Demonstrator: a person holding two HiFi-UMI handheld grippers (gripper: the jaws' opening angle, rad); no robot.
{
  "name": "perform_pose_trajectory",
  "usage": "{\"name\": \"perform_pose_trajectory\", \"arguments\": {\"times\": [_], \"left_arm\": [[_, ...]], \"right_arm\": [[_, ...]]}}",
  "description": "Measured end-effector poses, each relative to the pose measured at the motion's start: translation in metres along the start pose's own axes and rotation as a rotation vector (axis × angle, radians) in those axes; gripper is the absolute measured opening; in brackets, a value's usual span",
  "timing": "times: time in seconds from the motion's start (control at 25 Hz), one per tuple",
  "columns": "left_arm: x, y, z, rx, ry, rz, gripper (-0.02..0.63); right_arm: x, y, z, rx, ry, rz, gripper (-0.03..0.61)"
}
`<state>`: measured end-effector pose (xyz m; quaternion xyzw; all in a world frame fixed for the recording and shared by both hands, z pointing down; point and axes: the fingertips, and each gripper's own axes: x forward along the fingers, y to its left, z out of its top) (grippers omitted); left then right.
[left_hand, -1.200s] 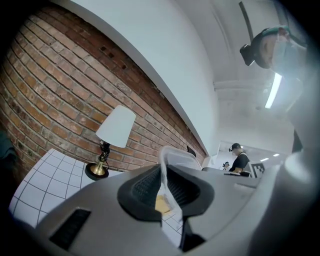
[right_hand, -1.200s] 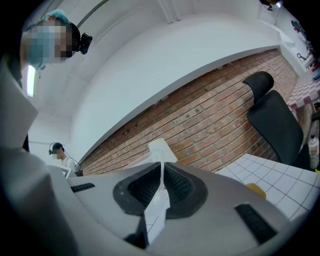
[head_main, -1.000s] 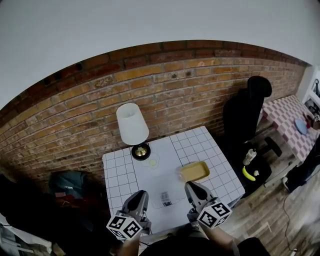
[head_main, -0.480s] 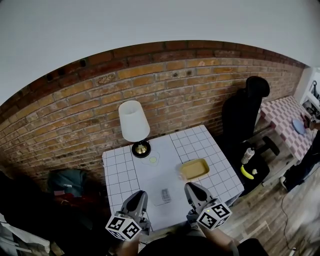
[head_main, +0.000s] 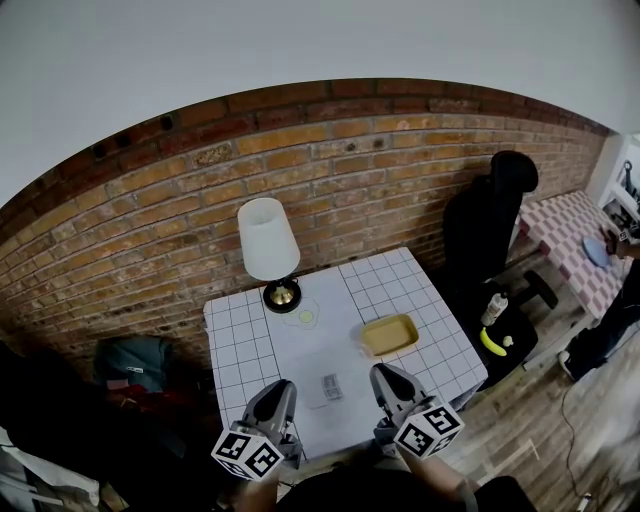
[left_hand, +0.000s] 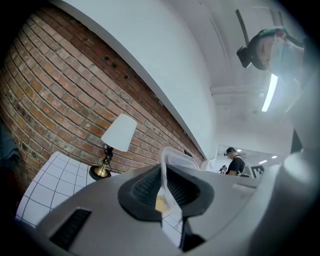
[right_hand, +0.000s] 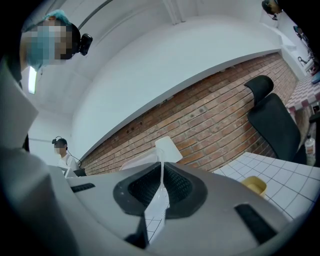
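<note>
A clear plastic bag (head_main: 325, 385) with a small dark label hangs over the near part of the white gridded table (head_main: 235, 345), stretched between both grippers. My left gripper (head_main: 279, 397) is shut on the bag's left edge, and the film (left_hand: 172, 157) rises from between its black pads (left_hand: 145, 186). My right gripper (head_main: 384, 381) is shut on the right edge, with the film (right_hand: 148, 161) pinched the same way. A yellow tray (head_main: 390, 336) lies just beyond the right gripper. It also shows in the right gripper view as the tray (right_hand: 254, 185).
A white-shaded lamp (head_main: 268, 240) with a brass base stands at the table's back by the brick wall. A small clear dish (head_main: 304, 319) sits in front of it. A black chair (head_main: 490, 230), a bottle (head_main: 490, 312) and a banana (head_main: 495, 347) are to the right.
Both gripper views have swung a little, so the lamp and tray sit slightly differently in them. The bag stays pinched in both grippers; nothing on the table has moved.
</note>
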<state>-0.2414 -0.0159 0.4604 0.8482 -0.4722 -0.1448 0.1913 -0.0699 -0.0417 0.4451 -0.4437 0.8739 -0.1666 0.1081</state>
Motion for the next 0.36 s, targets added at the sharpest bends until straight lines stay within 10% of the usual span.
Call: {"name": "perform_pose_trajectory", "arguments": {"times": [0.36], "left_arm": [[0.0032, 0.0000, 0.0017, -0.005, -0.001, 0.000, 0.041]], "right_arm": [[0.0024, -0.0031, -0.0002, -0.002, -0.002, 0.001, 0.017]]}}
